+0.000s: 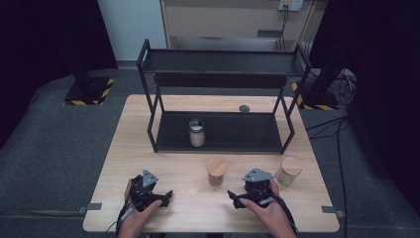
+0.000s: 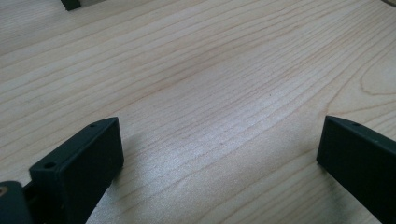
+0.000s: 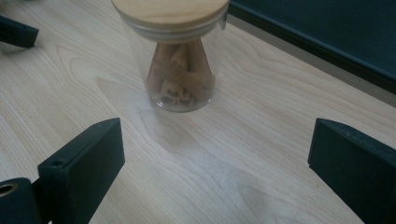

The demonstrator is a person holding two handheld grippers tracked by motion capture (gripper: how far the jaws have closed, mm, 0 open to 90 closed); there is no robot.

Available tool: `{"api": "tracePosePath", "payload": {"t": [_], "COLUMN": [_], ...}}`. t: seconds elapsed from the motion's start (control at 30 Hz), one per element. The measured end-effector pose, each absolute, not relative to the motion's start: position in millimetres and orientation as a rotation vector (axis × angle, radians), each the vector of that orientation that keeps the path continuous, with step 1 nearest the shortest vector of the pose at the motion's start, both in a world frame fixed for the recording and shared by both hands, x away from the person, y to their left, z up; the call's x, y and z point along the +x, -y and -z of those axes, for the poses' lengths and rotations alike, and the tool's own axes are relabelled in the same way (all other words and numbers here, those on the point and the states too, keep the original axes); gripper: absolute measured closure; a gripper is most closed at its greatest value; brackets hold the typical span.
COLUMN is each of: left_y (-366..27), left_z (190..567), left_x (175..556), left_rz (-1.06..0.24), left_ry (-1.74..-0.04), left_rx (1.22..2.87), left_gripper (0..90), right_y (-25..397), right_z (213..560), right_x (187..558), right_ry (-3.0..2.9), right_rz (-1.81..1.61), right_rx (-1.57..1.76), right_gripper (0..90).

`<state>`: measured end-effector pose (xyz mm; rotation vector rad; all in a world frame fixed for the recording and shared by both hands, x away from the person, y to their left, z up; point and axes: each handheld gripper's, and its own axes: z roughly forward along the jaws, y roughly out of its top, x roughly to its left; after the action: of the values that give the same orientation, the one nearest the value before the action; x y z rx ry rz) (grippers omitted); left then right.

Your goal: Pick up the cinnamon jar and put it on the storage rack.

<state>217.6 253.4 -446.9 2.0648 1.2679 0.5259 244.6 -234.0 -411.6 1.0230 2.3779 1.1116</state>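
A glass jar of brown cinnamon sticks (image 1: 216, 171) with a wooden lid stands at the table's front centre; in the right gripper view this cinnamon jar (image 3: 180, 70) is just ahead of the jaws. My right gripper (image 1: 251, 188) (image 3: 215, 154) rests on the table just right of it, open and holding nothing. My left gripper (image 1: 150, 190) (image 2: 219, 149) lies on the table front left, open over bare wood. A second wooden-lidded jar (image 1: 288, 171) with pale grains stands to the right. A metal-lidded jar (image 1: 196, 132) sits on the black rack's lower shelf (image 1: 237, 134).
The black two-tier rack (image 1: 223, 62) takes up the table's back half; its lower shelf edge (image 3: 327, 37) lies past the cinnamon jar. A small grey disc (image 1: 244, 108) lies on the wooden table (image 1: 163, 163) behind the rack. A jaw of the left gripper (image 3: 16, 30) shows far left.
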Motion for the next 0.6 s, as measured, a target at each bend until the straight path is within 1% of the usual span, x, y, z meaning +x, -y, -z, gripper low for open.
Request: {"api": "tracePosePath", "payload": {"t": [0.6], "left_y": [-253.4], "left_z": [446.9], "left_x": [217.6], "left_rz": [-0.526], "left_ry": [-1.268], "left_rx": [2.065], "left_gripper": [0.0], "right_y": [214.6], "right_z": [414.2], "right_x": [261.2], "right_ry": [-2.357], "right_rz": [-1.160], "right_rx": [0.997], "right_gripper": [3.7]}}
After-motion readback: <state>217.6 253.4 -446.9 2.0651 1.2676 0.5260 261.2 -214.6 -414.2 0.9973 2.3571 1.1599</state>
